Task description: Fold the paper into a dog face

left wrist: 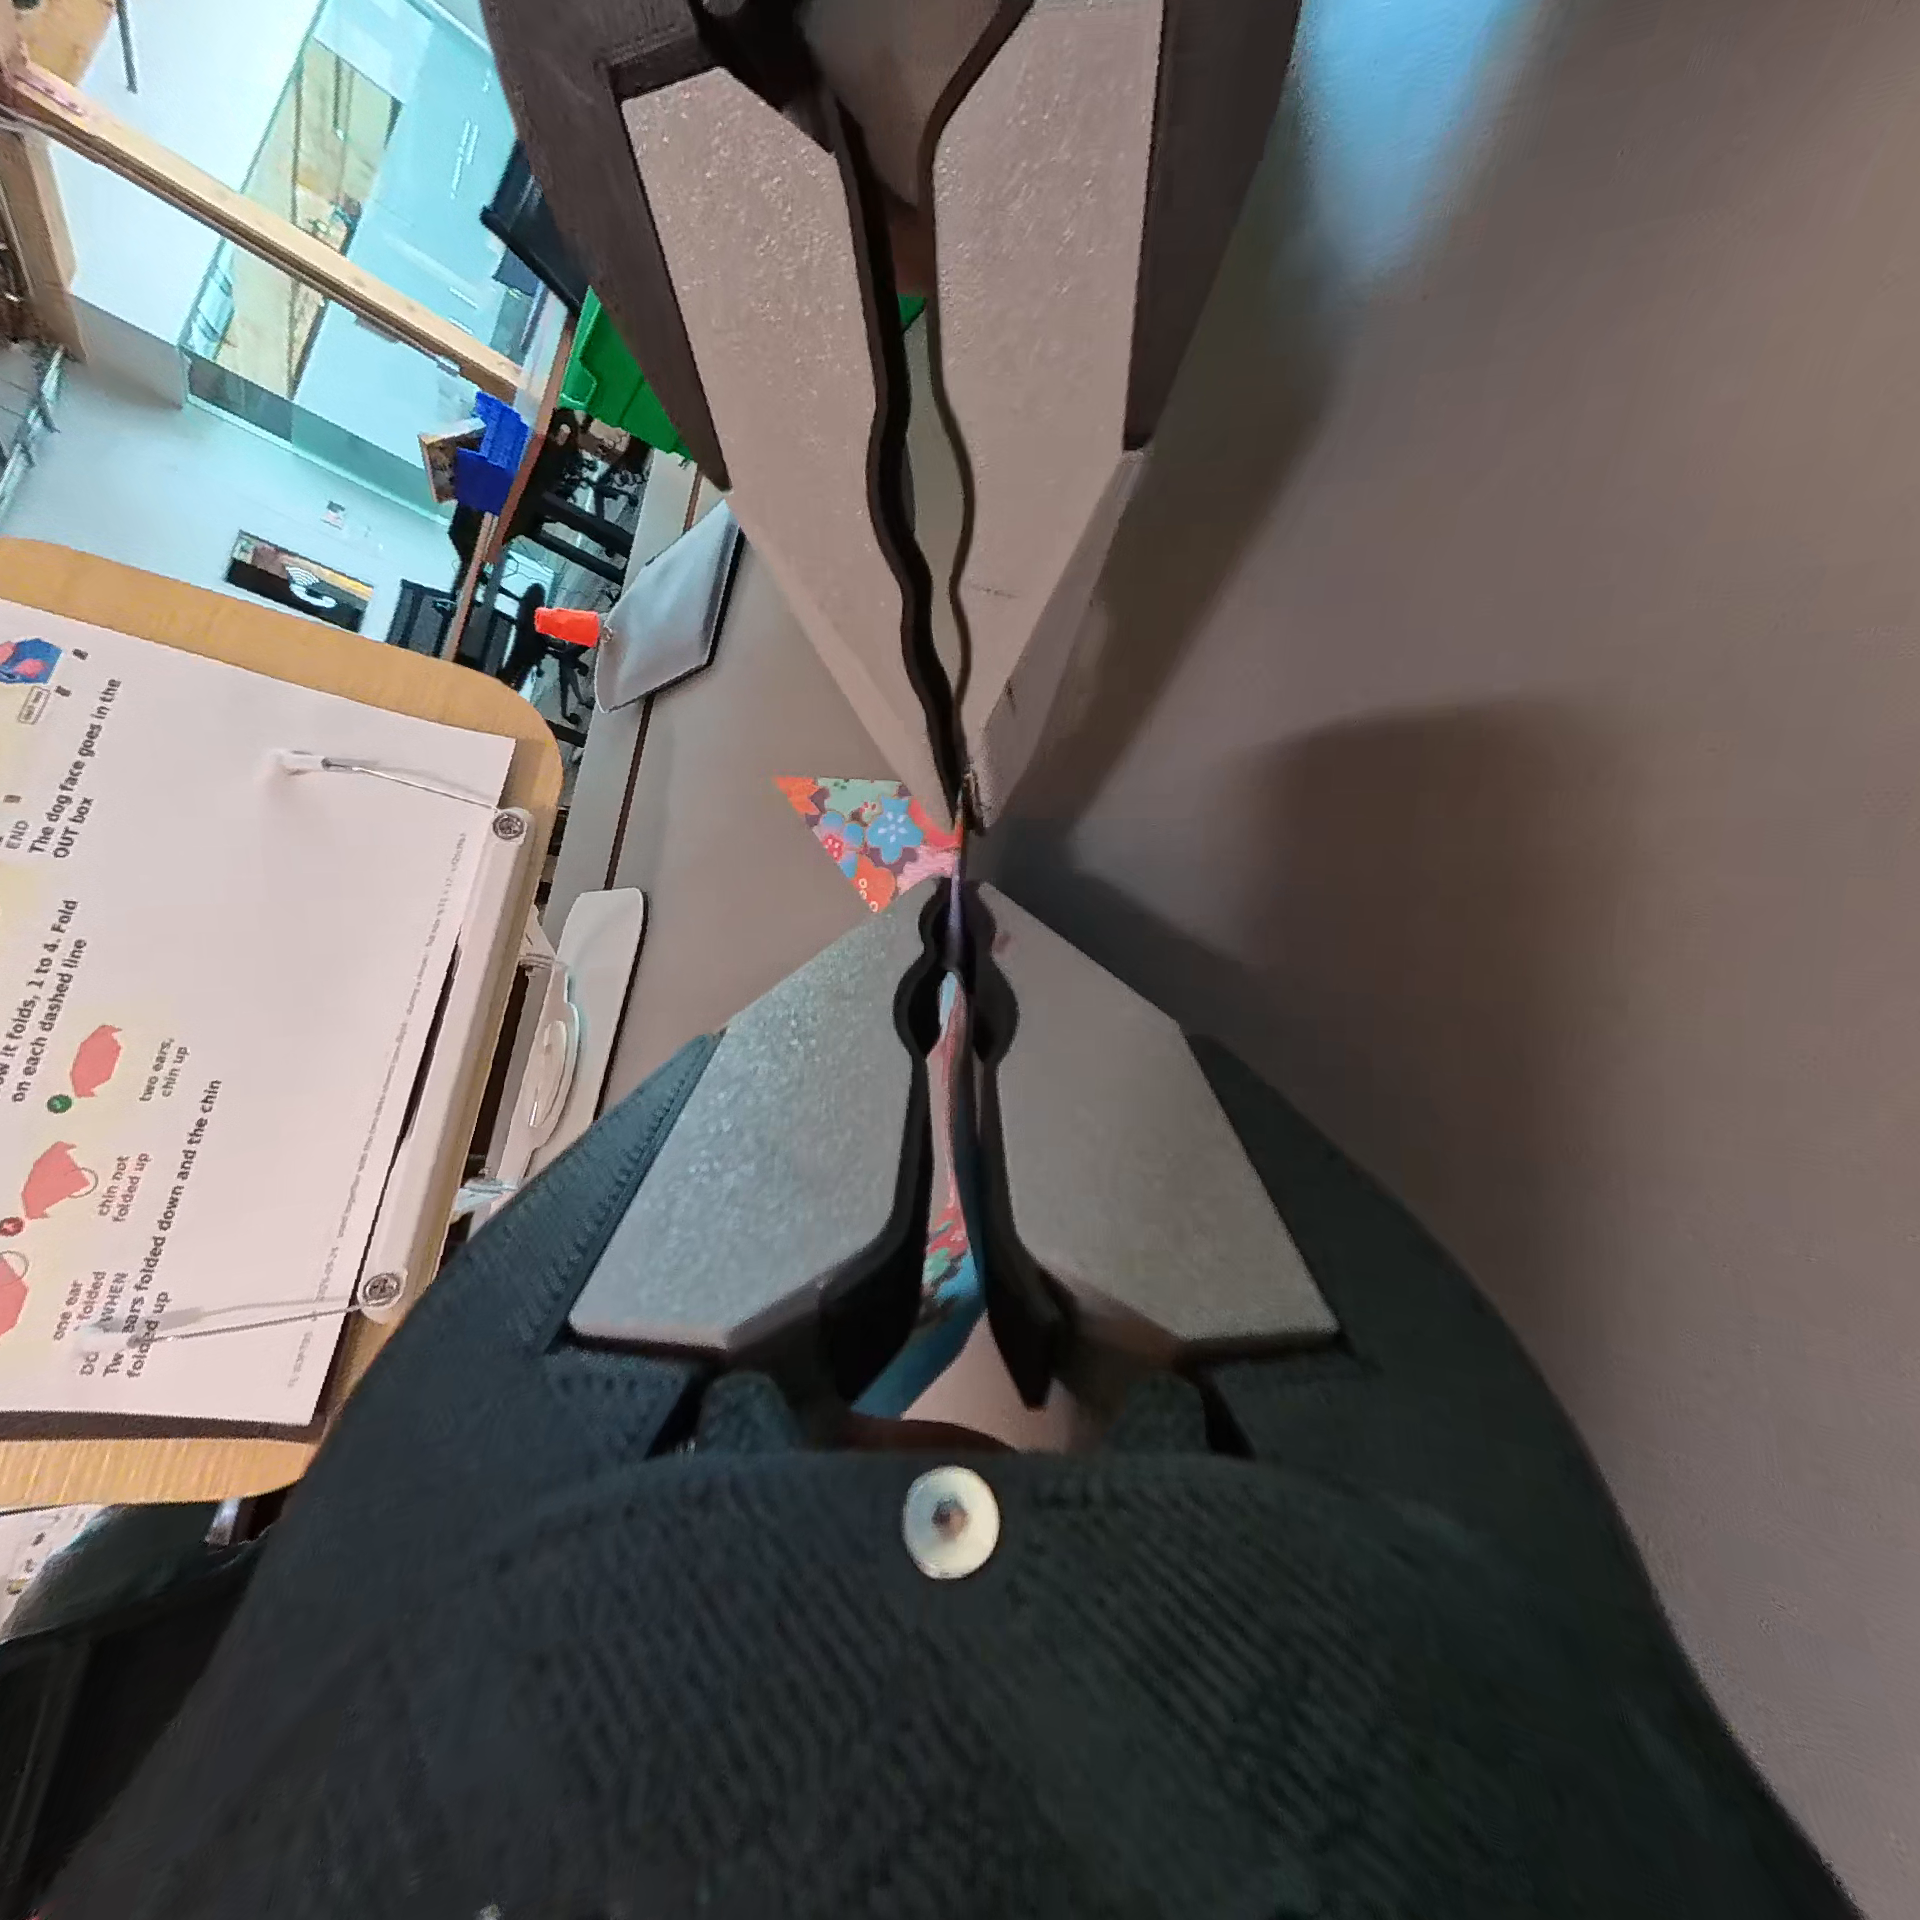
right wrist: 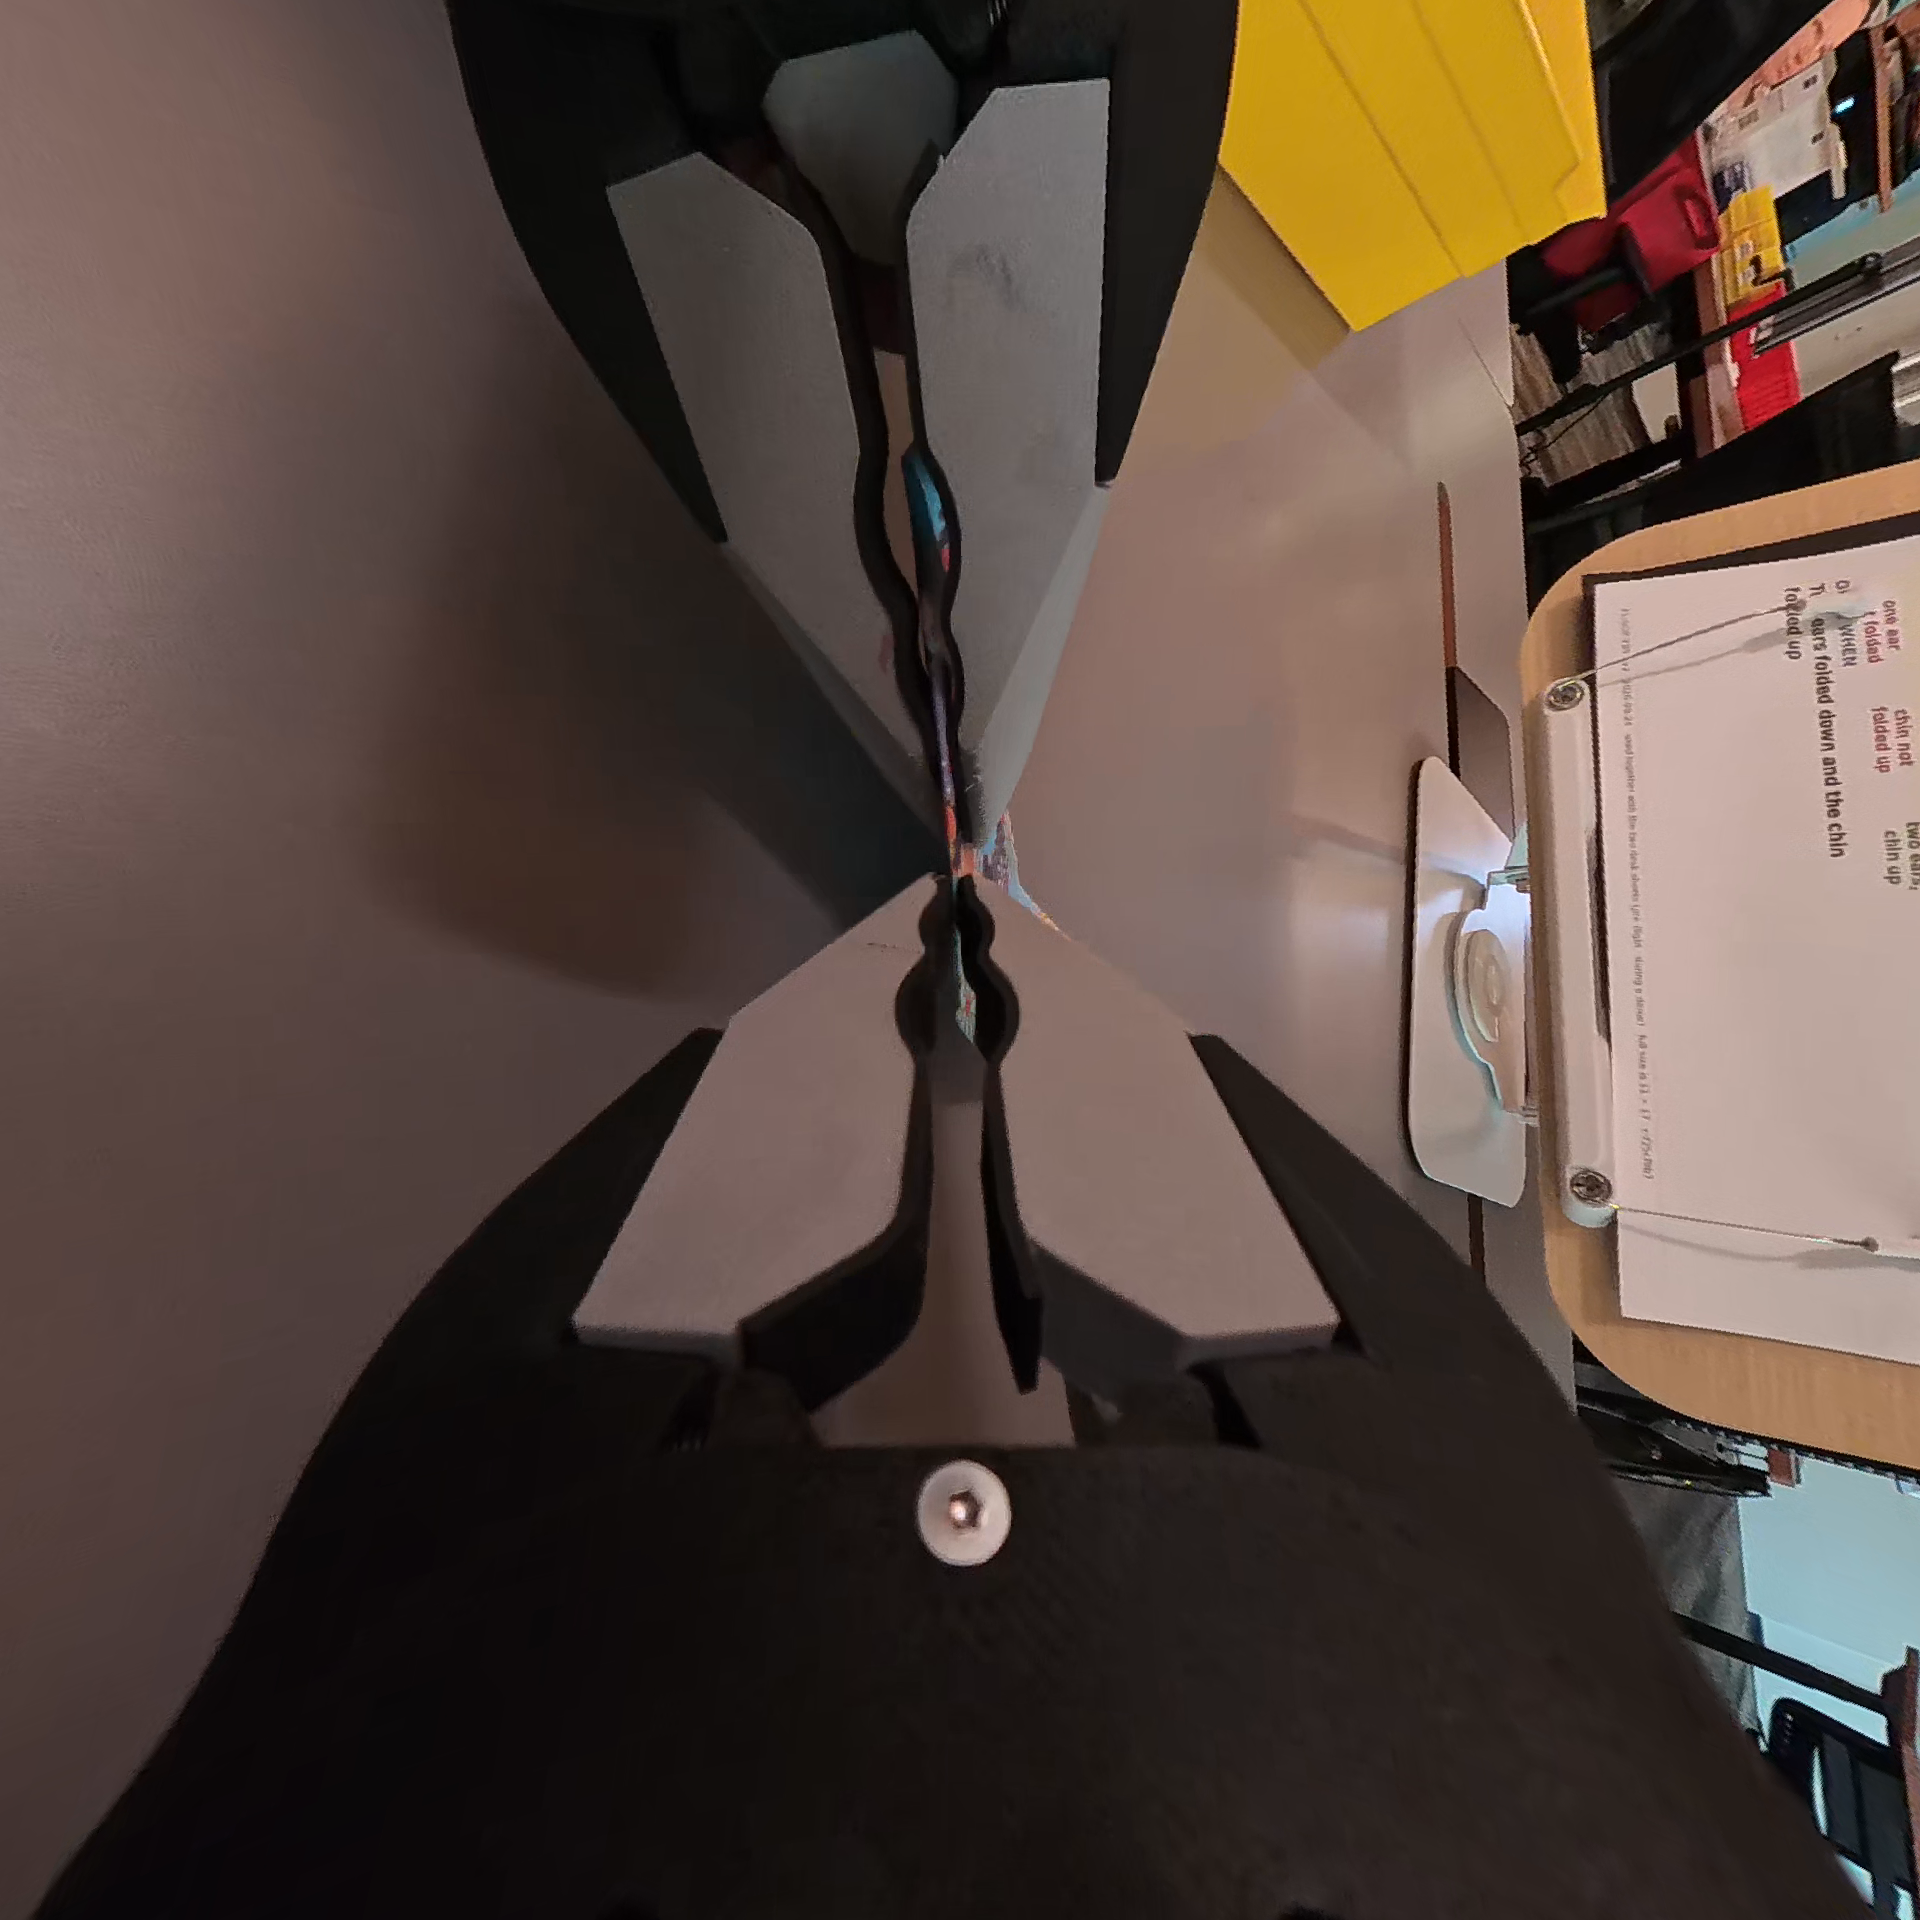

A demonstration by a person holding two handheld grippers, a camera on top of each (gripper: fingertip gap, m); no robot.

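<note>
The floral patterned paper (left wrist: 873,836) is held edge-on between my two grippers, which meet tip to tip above the grey table (left wrist: 1507,520). My left gripper (left wrist: 961,914) is shut on the paper; a strip of it runs back between its fingers. My right gripper (left wrist: 961,800) comes in from the top of the left wrist view, shut at the paper's edge. In the right wrist view my right gripper (right wrist: 956,904) is shut on the paper (right wrist: 1003,847), and the left gripper (right wrist: 956,800) opposite it is too. Most of the paper is hidden by the fingers.
A wooden board with a printed instruction sheet (left wrist: 260,987) stands at the table's side on a white base (right wrist: 1465,987); the sheet also shows in the right wrist view (right wrist: 1766,935). A yellow box (right wrist: 1403,135) sits at the far table corner. A green bin (left wrist: 623,384) is behind. My two grippers' fingertips are within a few centimetres of each other.
</note>
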